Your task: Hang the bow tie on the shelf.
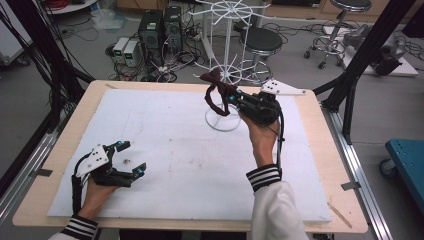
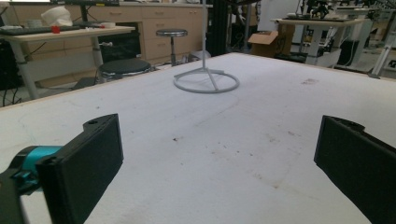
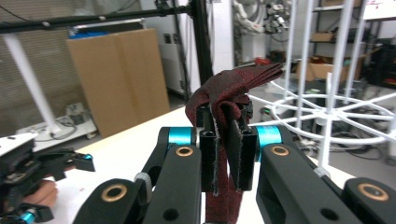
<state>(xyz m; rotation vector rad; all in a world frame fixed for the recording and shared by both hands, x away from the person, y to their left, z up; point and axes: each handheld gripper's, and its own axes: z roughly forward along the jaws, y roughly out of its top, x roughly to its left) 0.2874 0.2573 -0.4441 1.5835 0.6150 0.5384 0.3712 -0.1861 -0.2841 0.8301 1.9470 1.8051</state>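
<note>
A dark red cloth strap (image 1: 218, 92) hangs in a loop from my right gripper (image 1: 231, 96), raised beside the white wire rack (image 1: 226, 45) at the table's far middle. In the right gripper view the two jaws are shut on the dark red strap (image 3: 227, 140), which folds over above them, with the rack's rings (image 3: 322, 109) just behind. My left gripper (image 1: 131, 157) rests low at the front left of the white mat (image 1: 190, 160), open, with nothing between its fingers. The left gripper view looks across the mat (image 2: 233, 140) to the rack's round base (image 2: 206, 81).
The rack's round base (image 1: 222, 121) stands on the mat under the right gripper. Small dark specks (image 1: 127, 161) lie by the left gripper. Beyond the table are black stools (image 1: 260, 40), computer boxes (image 1: 151, 30) and cables on the floor.
</note>
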